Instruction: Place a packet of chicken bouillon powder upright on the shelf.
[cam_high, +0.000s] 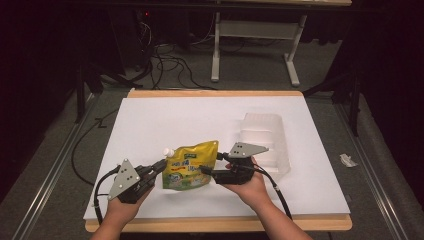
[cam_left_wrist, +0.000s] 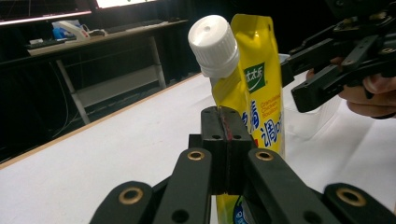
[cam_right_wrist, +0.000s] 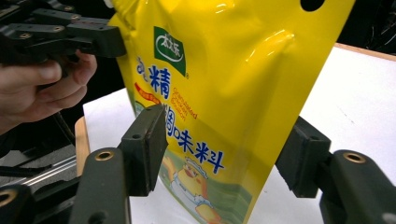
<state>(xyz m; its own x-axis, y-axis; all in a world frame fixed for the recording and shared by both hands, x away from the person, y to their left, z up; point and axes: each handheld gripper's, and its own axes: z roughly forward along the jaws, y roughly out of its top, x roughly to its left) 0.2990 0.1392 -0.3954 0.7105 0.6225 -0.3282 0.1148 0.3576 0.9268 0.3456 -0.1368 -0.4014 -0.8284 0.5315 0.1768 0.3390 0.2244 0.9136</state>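
**A:** ok so the left hand-held gripper (cam_left_wrist: 227, 140) has its jaws pinched flat together on the edge of the yellow seasoning pouch (cam_left_wrist: 254, 93), just under the white cap (cam_left_wrist: 214, 44) — that pinch looks like the only thing carrying the pouch right now. In the high view the pouch (cam_high: 191, 166) hangs just above the white table (cam_high: 165, 120) near the front edge, between the two hands.

**B:** and the right hand-held gripper (cam_right_wrist: 224, 149)? From its own view the jaws stand wide, one on each side of the pouch's lower half, neither pad touching the film as far as I can see.

**A:** yeah, spread open, straddling it. Looks like it's lining up a second grip.

**B:** what worries me is how thin the left pinch is. It's on a seam strip by the spout and the bag looks full, so the weight hangs below and to one side. If the right one closes off-centre it could nudge the pouch and twist it out of the left jaws.

**A:** or squash the belly — glossy film, probably slippery, so the pads might skid instead of biting.

**B:** also that clear plastic tray (cam_high: 265, 142) sits just behind the right hand (cam_high: 250, 187). A dropped pouch could topple toward it or off the front edge
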